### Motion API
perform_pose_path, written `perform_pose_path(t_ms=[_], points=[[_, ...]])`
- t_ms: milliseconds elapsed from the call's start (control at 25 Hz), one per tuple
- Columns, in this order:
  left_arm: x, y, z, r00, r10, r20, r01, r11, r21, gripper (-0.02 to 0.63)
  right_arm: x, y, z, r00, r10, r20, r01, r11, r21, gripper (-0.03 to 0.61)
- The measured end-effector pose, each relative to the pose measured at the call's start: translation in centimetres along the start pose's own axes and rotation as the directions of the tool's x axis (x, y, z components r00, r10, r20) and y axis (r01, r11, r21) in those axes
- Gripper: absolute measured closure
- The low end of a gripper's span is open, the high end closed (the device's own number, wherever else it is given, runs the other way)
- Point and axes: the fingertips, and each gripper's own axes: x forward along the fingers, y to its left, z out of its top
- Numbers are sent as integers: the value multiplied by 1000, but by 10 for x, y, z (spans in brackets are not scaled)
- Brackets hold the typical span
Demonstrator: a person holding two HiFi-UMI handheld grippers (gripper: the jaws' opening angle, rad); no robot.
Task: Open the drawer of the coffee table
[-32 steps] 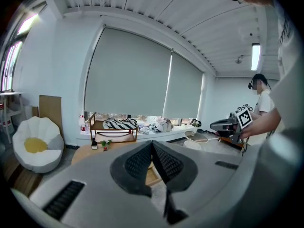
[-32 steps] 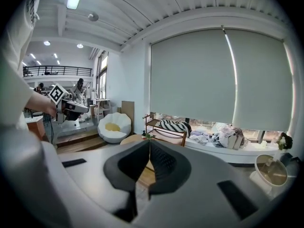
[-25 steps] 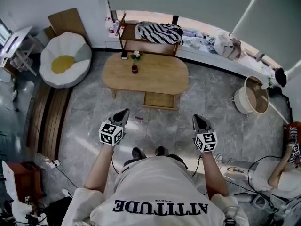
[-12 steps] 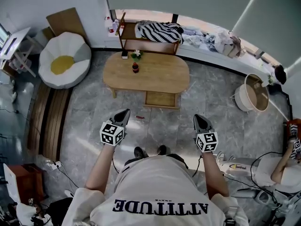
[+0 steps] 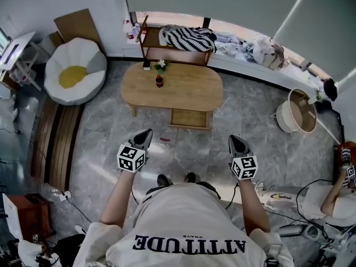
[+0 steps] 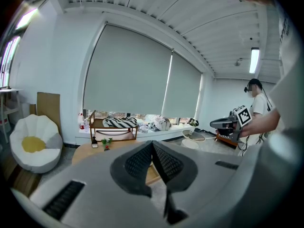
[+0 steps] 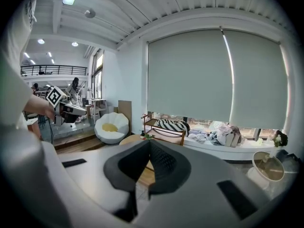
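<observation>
Head view: no real change from a second ago. The left gripper (image 5: 148, 131) and right gripper (image 5: 234, 138) are in the same spots, held out over the grey floor (image 5: 189, 149), both well short of the coffee table (image 5: 172, 90). Only the framing has drifted a touch. The drawer (image 5: 190, 118) shows as a framed wooden rectangle under the table's near edge, right of centre. From this steep angle I can't tell whether it is flush or pulled out. A small bottle (image 5: 159, 81) and a plant (image 5: 161, 65) stand on the tabletop. Behind the table is a shelf (image 5: 167, 48) with striped cloth (image 5: 188, 38). An egg-shaped seat (image 5: 75, 71) is at far left and a round basket (image 5: 297, 113) at right. The jaw tips are too small to read here.

Left gripper view: its jaws are closed, pads meeting, nothing between them. The gripper body hides most of the table and all of the drawer. This view adds the other gripper in profile at right, and a second person (image 6: 259, 106) standing behind it.

Right gripper view: jaws closed tight and empty here too. Only a sliver of table edge is visible over the jaws. It also takes in the other gripper at left and a mezzanine railing (image 7: 52, 69), which neither other view shows.
</observation>
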Motion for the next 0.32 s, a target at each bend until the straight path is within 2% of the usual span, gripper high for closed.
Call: perform_pose_path(t_ms=[320], points=[[5, 8, 3, 1000, 9, -6, -9, 1000, 1, 593, 12, 1, 4, 1000, 17, 0, -17, 1000, -6, 560]])
